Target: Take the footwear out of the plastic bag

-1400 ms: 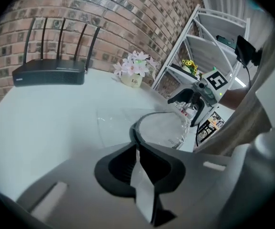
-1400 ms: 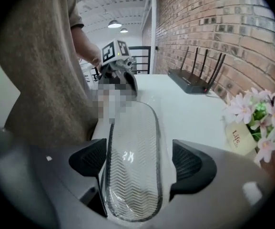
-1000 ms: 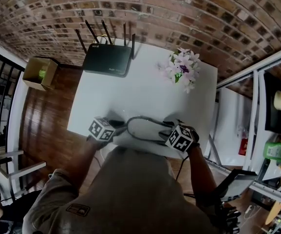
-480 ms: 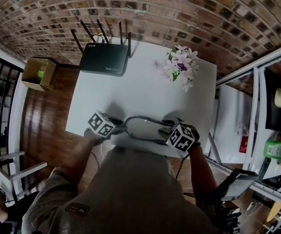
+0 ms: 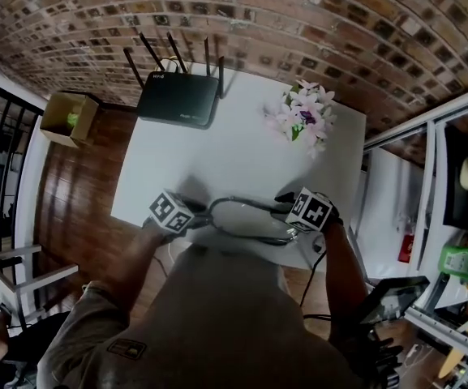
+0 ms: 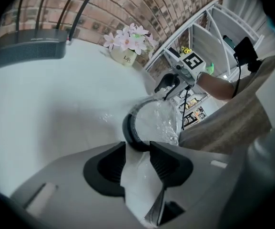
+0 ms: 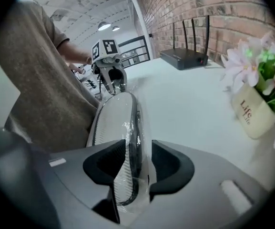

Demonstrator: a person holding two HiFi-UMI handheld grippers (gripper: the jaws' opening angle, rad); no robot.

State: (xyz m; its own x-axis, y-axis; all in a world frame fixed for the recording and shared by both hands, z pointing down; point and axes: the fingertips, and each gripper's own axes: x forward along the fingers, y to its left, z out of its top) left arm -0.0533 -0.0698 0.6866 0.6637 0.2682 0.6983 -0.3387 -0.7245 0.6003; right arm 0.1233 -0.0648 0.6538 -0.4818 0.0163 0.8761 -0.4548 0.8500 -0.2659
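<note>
Well short of the router point(image 5: 178, 97), the right gripper point(image 7: 138, 162) closes on the bagged footwear point(image 7: 116, 123), likely anchoring it, while the left gripper point(image 6: 137, 157) opens around the plastic bag point(image 6: 139, 182).

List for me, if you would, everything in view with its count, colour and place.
table: one, white, centre.
router: one, black, table's far left.
flower pot: one, pink-white blooms, table's far right.
footwear: one, white with dark rim, table's near edge.
plastic bag: one, clear, around the footwear.
cardboard box: one, brown, floor at left.
left gripper: one, grey, jaws opening, bag end between them.
right gripper: one, grey, jaws closing on bagged footwear.
</note>
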